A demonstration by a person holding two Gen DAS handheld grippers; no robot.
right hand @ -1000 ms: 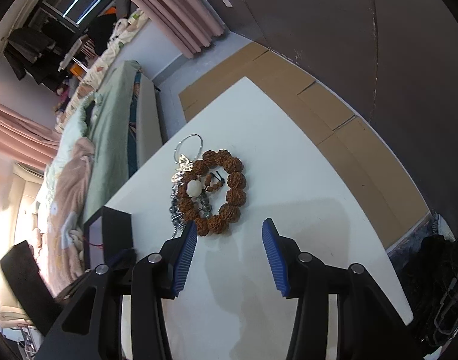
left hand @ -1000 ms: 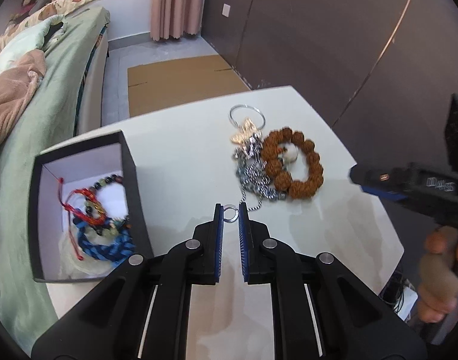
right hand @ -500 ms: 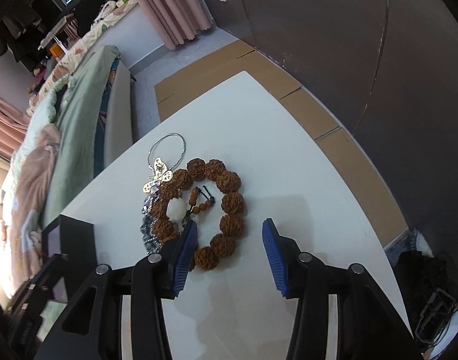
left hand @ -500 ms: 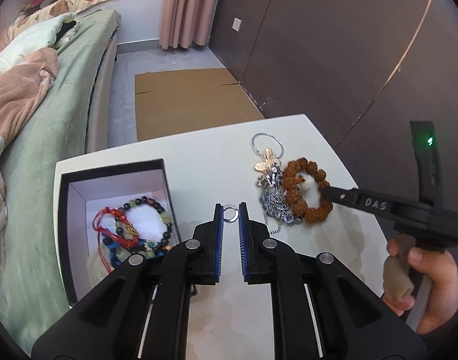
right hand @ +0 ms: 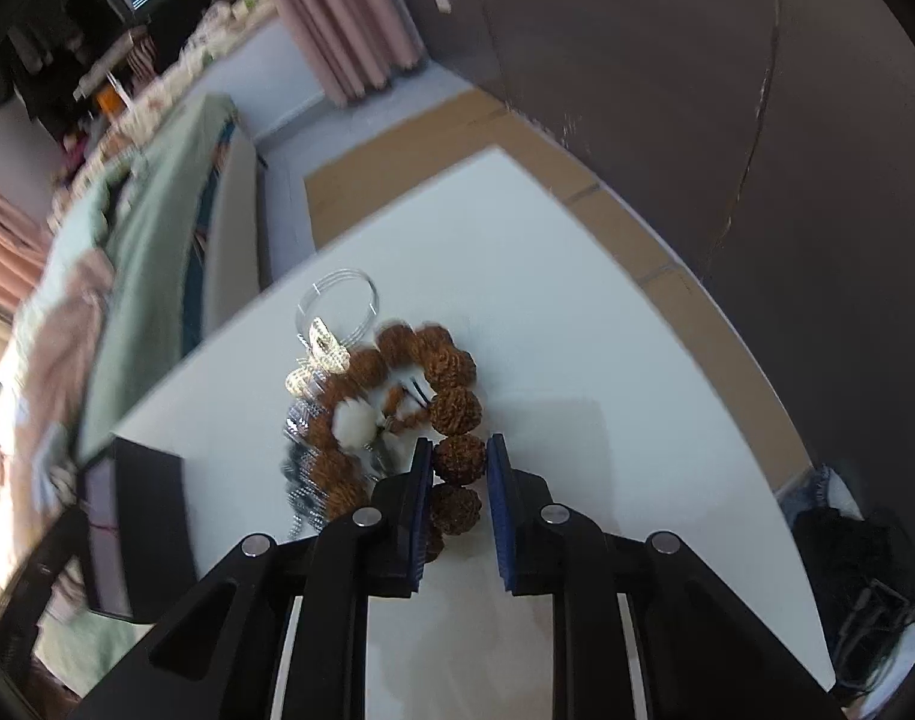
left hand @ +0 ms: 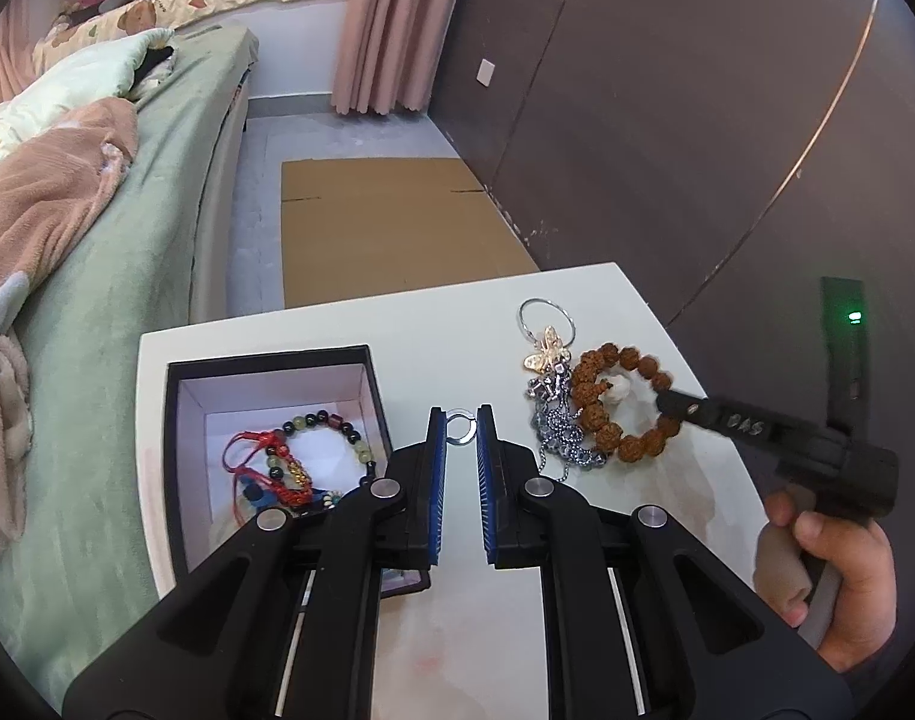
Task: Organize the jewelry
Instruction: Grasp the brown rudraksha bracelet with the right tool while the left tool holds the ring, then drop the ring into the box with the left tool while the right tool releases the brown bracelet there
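Bead bracelet (right hand: 457, 459) clamped by right gripper (right hand: 456, 462), jaws just closed, tilted downward.
Left gripper (left hand: 458, 427) pinches small ring (left hand: 459, 425) beside open box (left hand: 265, 369); chain (left hand: 556, 438) adjoins bracelet.

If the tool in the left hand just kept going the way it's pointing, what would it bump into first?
Probably the bare white table, just beyond the small silver ring pinched at the left tool's tips. The black box lies to the left of that line and the brown bead bracelet to the right. Depth is uncertain.
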